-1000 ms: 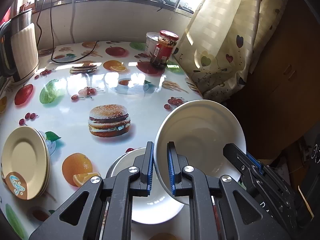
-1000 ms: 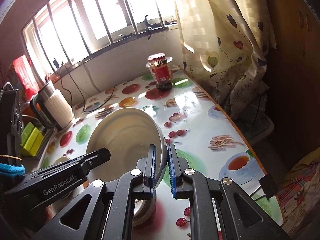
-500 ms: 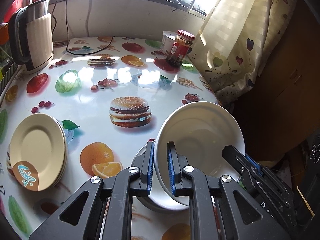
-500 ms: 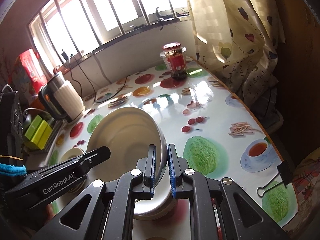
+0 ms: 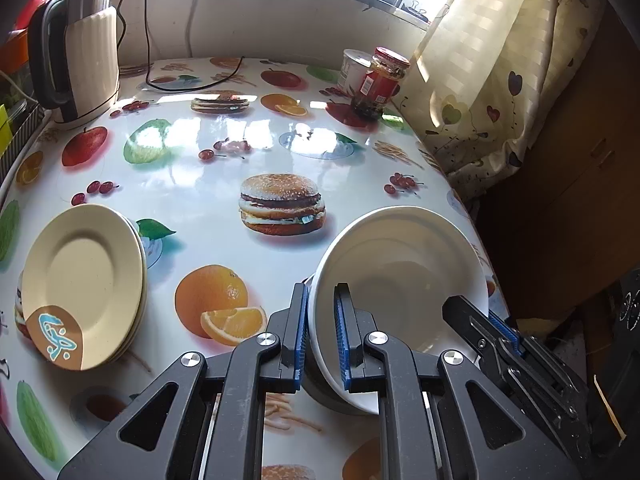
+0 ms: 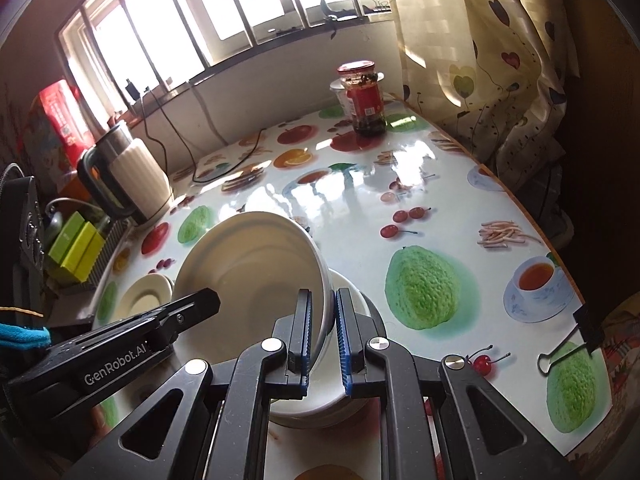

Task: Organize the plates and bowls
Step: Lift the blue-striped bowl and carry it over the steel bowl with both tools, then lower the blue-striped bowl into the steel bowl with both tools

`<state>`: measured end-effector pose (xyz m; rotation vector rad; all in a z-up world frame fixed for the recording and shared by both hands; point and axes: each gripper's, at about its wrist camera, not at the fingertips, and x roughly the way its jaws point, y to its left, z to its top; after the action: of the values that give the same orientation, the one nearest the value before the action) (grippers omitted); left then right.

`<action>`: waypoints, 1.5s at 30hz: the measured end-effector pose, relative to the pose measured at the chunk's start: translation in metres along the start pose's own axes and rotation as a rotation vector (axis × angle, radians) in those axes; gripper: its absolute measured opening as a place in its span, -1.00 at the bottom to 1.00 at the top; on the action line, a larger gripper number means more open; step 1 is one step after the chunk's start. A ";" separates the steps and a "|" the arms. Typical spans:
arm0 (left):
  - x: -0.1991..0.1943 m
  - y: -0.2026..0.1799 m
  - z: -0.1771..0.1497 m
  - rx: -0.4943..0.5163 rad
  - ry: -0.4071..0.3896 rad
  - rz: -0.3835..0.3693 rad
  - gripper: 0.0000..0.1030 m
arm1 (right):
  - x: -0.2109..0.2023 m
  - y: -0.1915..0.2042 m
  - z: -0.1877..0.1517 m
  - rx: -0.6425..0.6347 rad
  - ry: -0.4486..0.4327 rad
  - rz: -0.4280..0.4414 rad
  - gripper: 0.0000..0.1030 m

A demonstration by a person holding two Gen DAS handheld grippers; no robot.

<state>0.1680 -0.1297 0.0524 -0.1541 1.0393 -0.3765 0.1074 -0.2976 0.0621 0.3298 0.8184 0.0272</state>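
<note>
**Both grippers clamped on one white bowl, over the second bowl**

I have the left gripper (image 5: 321,334) pinched on the near-left rim of the white bowl (image 5: 400,276), one blue pad inside, one outside. My right gripper (image 6: 324,334) bites the opposite rim of that bowl (image 6: 256,276) in the same way. In the left view I see the right gripper coming in at the bowl's right edge; in the right view the left one reaches in from the lower left.

The bowl is tilted, its open side turned toward the left camera, and it sits just above a second bowl (image 6: 356,300) on the table (image 5: 192,216); I cannot tell whether the two touch.

To the left lies a stack of cream plates (image 5: 82,284), well apart from the bowls. A kettle (image 5: 82,52) and a jar (image 5: 380,82) stand at the far side.
</note>
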 end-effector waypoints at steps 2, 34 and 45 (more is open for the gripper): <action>0.002 0.000 -0.001 0.000 0.004 0.003 -0.74 | 0.002 -0.001 -0.002 0.000 0.008 -0.002 -0.76; 0.013 -0.004 -0.004 0.010 0.021 0.016 -0.74 | 0.015 -0.009 -0.012 0.005 0.047 -0.024 -0.73; 0.012 -0.004 -0.004 0.009 0.017 0.009 -0.74 | 0.014 -0.009 -0.012 0.006 0.047 -0.023 -0.71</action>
<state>0.1693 -0.1374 0.0424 -0.1378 1.0548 -0.3750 0.1074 -0.3008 0.0411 0.3259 0.8686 0.0107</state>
